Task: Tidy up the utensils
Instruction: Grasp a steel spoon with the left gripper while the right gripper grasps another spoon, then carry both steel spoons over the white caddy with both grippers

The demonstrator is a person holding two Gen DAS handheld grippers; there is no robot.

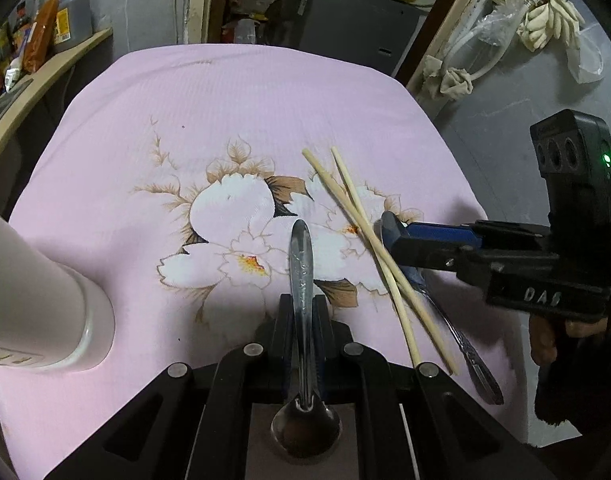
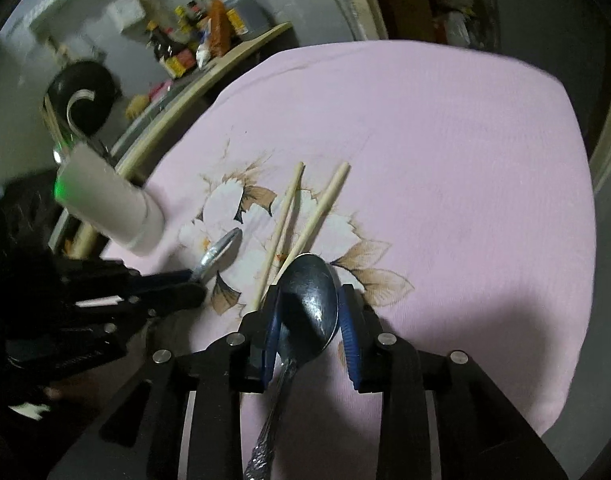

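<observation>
Left wrist view: the left gripper [image 1: 302, 304] has its jaws pinched on a steel spoon [image 1: 301, 280], gripping the handle. The spoon's long axis runs straight along the fingers, handle tip pointing away over the desk, bowl back toward the camera and lying below the jaws. A white cylindrical holder [image 1: 37, 292] stands at the left on the pink flowered cloth [image 1: 245, 92] that covers the desk.

Two wooden chopsticks [image 1: 369, 236] lie on the cloth to the right, crossed near their middle, both running diagonally from far-left to near-right. Under their near ends lies a second spoon [image 1: 461, 340] with a patterned handle, which points toward the near-right edge.

Right wrist view: the right gripper [image 2: 309, 312] has its jaws spread, one blue pad on either side of the second spoon's [image 2: 311, 304] bowl, and whether either pad touches it cannot be told. The bowl points away toward the chopsticks [image 2: 301, 220], and the handle trails back under the gripper.
</observation>
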